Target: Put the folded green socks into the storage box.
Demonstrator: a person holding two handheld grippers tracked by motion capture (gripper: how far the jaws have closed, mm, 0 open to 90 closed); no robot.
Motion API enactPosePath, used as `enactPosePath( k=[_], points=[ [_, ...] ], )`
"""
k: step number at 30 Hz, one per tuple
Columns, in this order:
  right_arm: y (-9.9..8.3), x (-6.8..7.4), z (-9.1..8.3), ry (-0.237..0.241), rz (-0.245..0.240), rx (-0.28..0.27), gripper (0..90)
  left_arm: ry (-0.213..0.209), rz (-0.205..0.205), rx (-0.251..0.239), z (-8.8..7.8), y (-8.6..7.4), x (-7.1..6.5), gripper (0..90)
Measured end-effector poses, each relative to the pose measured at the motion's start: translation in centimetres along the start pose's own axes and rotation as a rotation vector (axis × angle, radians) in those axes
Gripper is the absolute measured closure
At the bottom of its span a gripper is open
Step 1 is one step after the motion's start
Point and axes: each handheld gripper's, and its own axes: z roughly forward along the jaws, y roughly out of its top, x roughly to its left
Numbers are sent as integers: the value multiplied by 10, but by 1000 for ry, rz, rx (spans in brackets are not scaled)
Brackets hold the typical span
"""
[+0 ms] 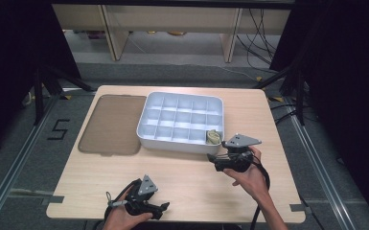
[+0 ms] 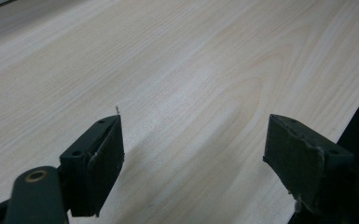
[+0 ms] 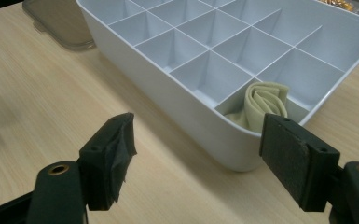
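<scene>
A: Status of the rolled cloth (image 3: pixel 264 106)?

B: Sits in the near right corner compartment of the white divided tray (image 1: pixel 181 143), upright against the tray's front wall. Tray stands at the middle of the table's far edge; the smoky brown lid (image 1: pixel 111 123) lies flat just to its left.

A: Tongs?

B: Right gripper (image 3: pixel 200 149) hangs just outside the tray's near right corner, jaws wide apart, nothing between the pads. Left gripper (image 2: pixel 193 154) rests near the table's front edge, jaws also wide, bare wood (image 2: pixel 177 70) beneath.

A: So which step?

B: Judged: cloth placed and let go (release looks complete, cloth free of the pads). No other loose item on the table, so the next move likely calls for the lid: reach to the tray's left, pinch its thin rim, carry it level over the tray.
</scene>
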Motion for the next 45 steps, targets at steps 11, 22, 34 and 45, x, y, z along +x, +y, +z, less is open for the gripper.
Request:
enactPosePath(
  k=[11, 22, 34, 45],
  points=[
    [-22, -4, -13, 5, 26, -5, 253, -6, 6, 3, 0, 0, 1, 196],
    [-41, 6, -21, 38, 43, 9, 236, -3, -3, 1, 0, 0, 1, 197],
    [-54, 12, -21, 42, -7, 15, 225, -3, 6, 2, 0, 0, 2, 197],
    [-65, 21, -23, 50, -6, 42, 179, 5, 8, 8, 1, 0, 1, 197]
  ],
)
